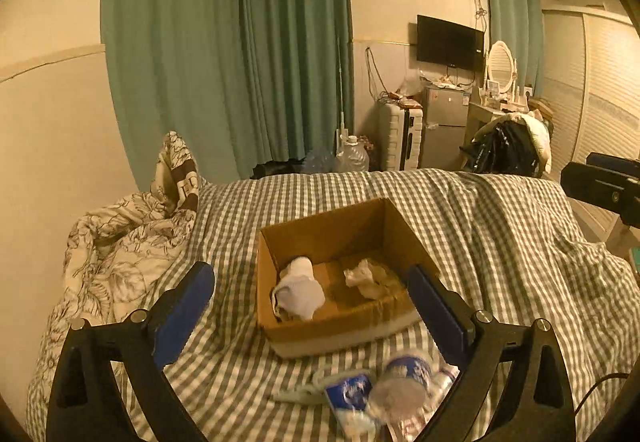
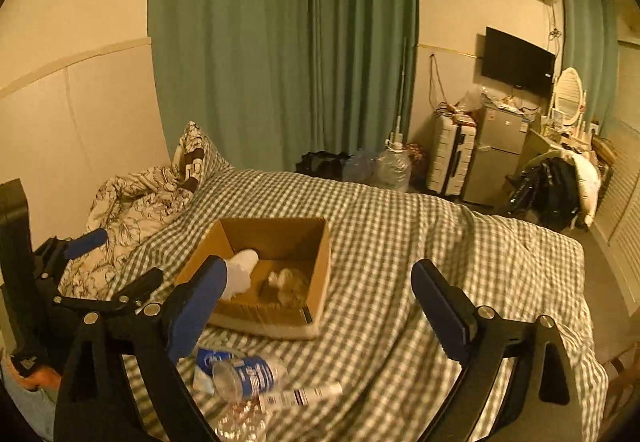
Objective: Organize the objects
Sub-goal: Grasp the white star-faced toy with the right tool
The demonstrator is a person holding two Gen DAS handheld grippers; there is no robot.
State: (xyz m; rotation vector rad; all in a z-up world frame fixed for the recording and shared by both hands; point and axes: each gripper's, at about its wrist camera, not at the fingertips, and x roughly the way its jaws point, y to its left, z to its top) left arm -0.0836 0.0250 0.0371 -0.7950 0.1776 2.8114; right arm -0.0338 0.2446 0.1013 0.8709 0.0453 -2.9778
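An open cardboard box (image 1: 332, 218) (image 2: 322, 274) stands on the checked bedspread (image 1: 480, 242). Inside it lie a white sock (image 1: 302, 290) (image 2: 240, 270) and a crumpled wad of paper (image 1: 368, 278) (image 2: 290, 282). In front of the box lie a clear bottle with a blue label (image 1: 404, 378) (image 2: 244, 370), a blue-and-white packet (image 1: 348, 390) (image 2: 208, 358), a white tube (image 2: 304, 396) and a foil blister pack (image 2: 240, 418). My left gripper (image 1: 310, 282) hovers open in front of the box, holding nothing. My right gripper (image 2: 320, 274) is open and empty too, to the right of the left one.
A rumpled floral quilt (image 1: 120, 242) is heaped at the bed's left against the wall. Beyond the bed's far edge are green curtains (image 1: 240, 62), water jugs (image 1: 352, 158), a white suitcase (image 1: 402, 138), a small fridge (image 1: 444, 122) and a chair piled with clothes (image 1: 508, 146).
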